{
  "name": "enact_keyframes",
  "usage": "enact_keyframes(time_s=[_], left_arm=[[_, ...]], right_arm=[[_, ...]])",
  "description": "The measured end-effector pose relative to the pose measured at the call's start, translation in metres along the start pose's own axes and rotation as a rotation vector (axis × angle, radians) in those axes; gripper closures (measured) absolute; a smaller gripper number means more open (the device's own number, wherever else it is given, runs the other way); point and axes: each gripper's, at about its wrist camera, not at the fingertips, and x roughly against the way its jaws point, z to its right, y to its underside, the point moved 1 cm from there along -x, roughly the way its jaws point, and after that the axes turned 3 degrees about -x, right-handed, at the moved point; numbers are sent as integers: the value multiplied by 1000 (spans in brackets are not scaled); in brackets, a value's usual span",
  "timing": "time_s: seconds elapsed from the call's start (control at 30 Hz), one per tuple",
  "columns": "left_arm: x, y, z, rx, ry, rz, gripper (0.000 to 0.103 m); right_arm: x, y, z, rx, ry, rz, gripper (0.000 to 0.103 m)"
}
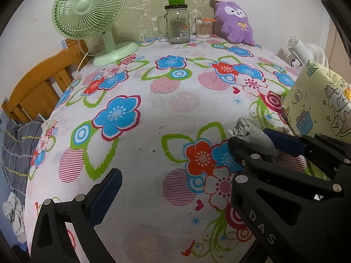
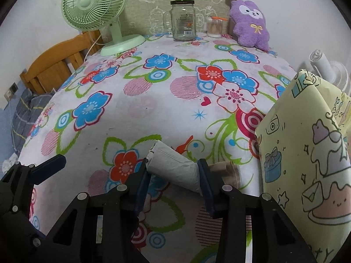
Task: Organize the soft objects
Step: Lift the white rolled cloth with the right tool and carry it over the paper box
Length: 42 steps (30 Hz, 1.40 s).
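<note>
Right wrist view: my right gripper [image 2: 173,176] squeezes the grey roll [image 2: 175,166] near the bed's [image 2: 166,114] right edge. My left gripper [image 1: 175,188] is wide apart, empty. The soft roll could slip out if I lift fast.

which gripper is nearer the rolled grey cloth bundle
Right. The right gripper has the rolled grey cloth bundle between its pads, pressing both sides. The left gripper stands open off to the bundle's left, touching nothing.

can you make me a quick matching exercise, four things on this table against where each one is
Things:
1. green desk fan
2. purple plush toy
3. glass mason jar mug
4. grey rolled cloth

Places:
a. far middle, by the cotton swab jar
b. between the right gripper fingers
c. far left corner
d. far right corner

Pairs: 1-c, 2-d, 3-a, 4-b
</note>
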Motion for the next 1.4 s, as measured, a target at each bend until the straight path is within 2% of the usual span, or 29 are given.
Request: enact_keyframes(time_s=[0.93,1.4], left_arm=[[69,-10,3,28,1,161,1],[109,-20,12,24,-23,230,1]], right_arm=[[76,-12,-9,48,22,155,58],[120,-20,-3,45,0,229,58]])
